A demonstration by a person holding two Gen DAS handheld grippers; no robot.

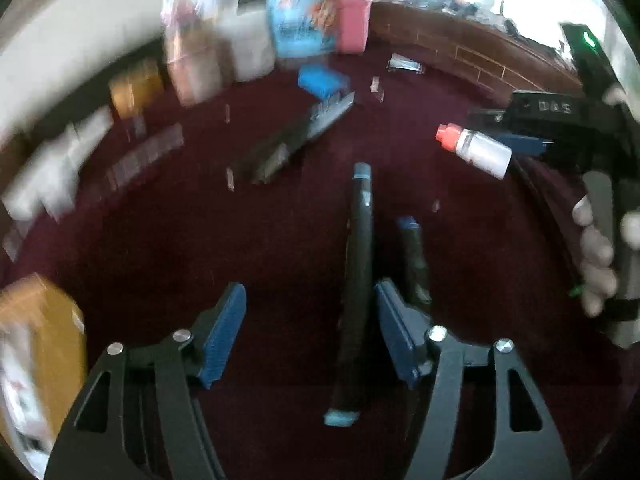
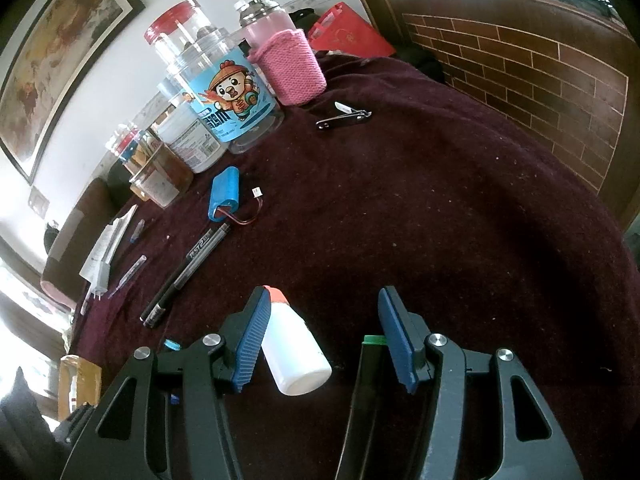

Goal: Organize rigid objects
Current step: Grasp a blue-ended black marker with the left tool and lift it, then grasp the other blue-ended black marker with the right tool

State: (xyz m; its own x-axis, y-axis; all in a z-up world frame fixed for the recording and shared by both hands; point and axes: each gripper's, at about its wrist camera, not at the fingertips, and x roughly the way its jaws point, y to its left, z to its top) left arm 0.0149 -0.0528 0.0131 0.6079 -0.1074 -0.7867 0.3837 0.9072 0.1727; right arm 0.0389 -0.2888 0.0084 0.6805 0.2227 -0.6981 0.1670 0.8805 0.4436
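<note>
Left wrist view: left gripper (image 1: 310,336) stands apart around a pen (image 1: 356,300), apparently just laid down; right gripper (image 2: 320,336) clamps a bottle (image 2: 294,354), ready for sorting.

Left wrist view: jars (image 1: 248,40) at back smeared by blur; box (image 1: 40,332) cut by frame edge.

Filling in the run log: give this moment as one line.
left tool: open, black pen between pads | right tool: small white bottle against one pad, grip unclear | surface: maroon cloth
</note>
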